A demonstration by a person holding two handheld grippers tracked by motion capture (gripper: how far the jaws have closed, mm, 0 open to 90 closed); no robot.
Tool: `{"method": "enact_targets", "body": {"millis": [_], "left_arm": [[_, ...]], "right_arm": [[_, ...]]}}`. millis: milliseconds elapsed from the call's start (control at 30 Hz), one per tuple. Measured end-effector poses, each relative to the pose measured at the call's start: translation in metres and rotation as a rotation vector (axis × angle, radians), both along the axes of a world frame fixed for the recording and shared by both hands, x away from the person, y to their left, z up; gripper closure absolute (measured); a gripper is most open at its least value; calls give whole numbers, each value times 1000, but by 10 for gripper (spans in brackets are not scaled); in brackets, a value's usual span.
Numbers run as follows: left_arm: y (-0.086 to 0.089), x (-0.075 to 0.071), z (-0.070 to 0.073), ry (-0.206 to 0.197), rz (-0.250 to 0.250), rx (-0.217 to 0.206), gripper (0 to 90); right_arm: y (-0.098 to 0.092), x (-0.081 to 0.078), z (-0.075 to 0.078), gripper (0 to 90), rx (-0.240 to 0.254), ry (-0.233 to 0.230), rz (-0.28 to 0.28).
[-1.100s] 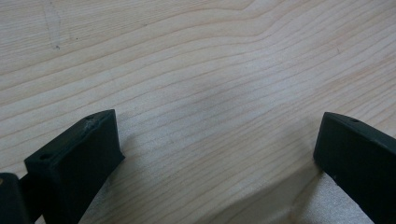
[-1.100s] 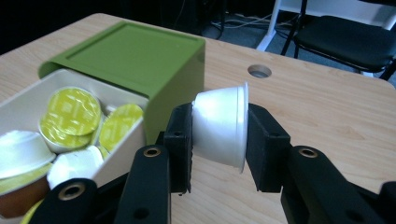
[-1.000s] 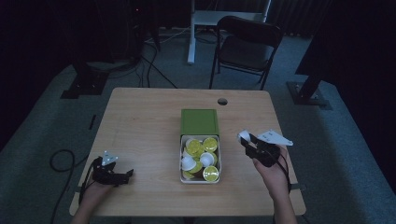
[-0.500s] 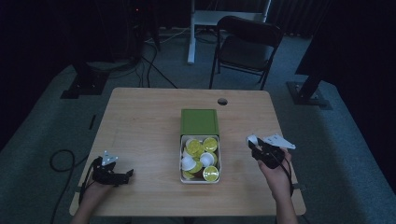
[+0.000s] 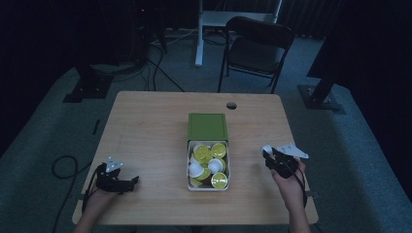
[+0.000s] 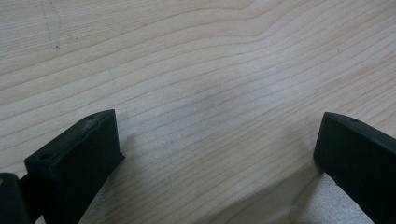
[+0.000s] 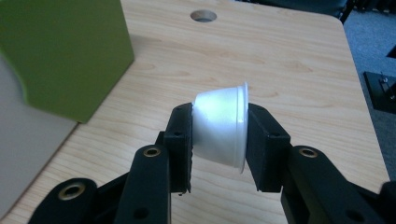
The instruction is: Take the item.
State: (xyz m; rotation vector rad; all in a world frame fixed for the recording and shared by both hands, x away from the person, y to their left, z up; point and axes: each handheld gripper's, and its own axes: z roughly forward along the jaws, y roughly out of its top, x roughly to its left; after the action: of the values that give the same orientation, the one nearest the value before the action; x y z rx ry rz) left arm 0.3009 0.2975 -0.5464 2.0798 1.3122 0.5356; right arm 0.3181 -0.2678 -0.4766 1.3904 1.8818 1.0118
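The right gripper (image 7: 219, 140) is clamping a white cup (image 7: 222, 126) at mid-frame, right of the box (image 5: 208, 160); lower it gently, releasing only once seated. The left gripper (image 6: 215, 154) is gaping, empty.

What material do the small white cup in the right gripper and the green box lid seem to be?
White cup: probably thin moulded plastic, smooth and slightly glossy, with a thin rolled rim; the fingers clamp it. Green lid: flat, matte, evenly coloured surface; could be painted metal or plastic, not decidable.

Wooden table (image 5: 145, 131) under green-lidded box (image 5: 208, 160)
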Motion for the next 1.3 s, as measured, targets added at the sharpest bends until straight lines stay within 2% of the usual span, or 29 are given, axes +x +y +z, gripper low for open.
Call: {"method": "enact_targets", "body": {"millis": [167,867,1300], "left_arm": [[0,0,0,0,0,0,6],[0,0,0,0,0,0,6],[0,0,0,0,0,0,6]], "right_arm": [[-3,2,-6,641,4,12,-5],[-10,7,-35,641,-31,77,-28],[-14,7,-45,636,-41,112,-36]]}}
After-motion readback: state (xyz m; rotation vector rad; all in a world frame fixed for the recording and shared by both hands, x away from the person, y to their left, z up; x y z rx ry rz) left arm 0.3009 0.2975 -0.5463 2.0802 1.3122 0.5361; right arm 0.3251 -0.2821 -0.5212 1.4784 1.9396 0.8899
